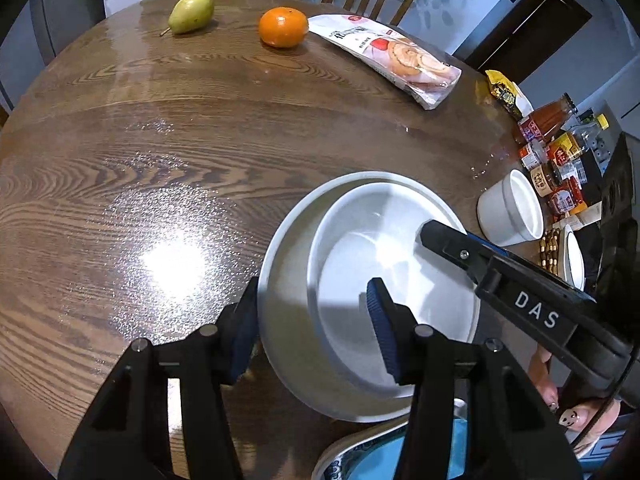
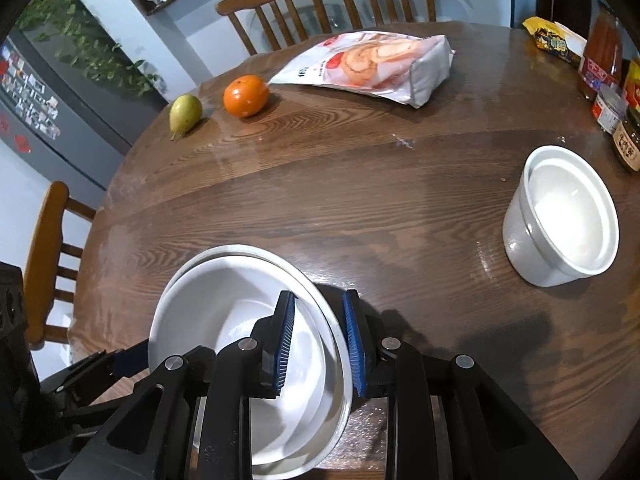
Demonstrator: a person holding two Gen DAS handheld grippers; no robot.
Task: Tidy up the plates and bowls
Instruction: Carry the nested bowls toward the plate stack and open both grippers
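- Here, two nested white dishes: a smaller white bowl (image 1: pixel 384 280) sits inside a wider white bowl (image 1: pixel 288 312), off-centre toward the right gripper's side. The pair rests on the brown wood-grain surface (image 1: pixel 160 160), near its closest edge.
- Left gripper (image 1: pixel 316 328): jaws apart, straddling the rims on its side. One blue-padded finger sits outside the wider bowl's wall, the other inside the smaller bowl. Whether the pads actually touch the rims, cannot tell.
- Right gripper (image 2: pixel 320 344): jaws apart, astride the opposite rims. Left finger hangs inside the smaller bowl (image 2: pixel 240 320), right finger outside the wider bowl (image 2: pixel 340 360). Gaps show between pads and rim; not clamped.
- In the left wrist view the right gripper (image 1: pixel 430 236) reaches in from the right, its tip over the smaller bowl's far rim.
- White cup-like bowls (image 2: pixel 560 220), one nested in another, stand well apart to the right of the right gripper, ahead of it.
- Blue patterned plate (image 1: pixel 372 456): just beneath the left gripper, at the near edge; only part shows.
- Far ahead of both grippers: an orange (image 2: pixel 245 95), a green pear (image 2: pixel 185 114) just to its left, and a snack bag (image 2: pixel 372 68) lying flat to its right.
- Far right of the surface: a yellow packet (image 2: pixel 554 42), bottles and jars (image 2: pixel 608 80) grouped at the edge.
- Wooden chairs (image 2: pixel 280 12) stand beyond the far side.
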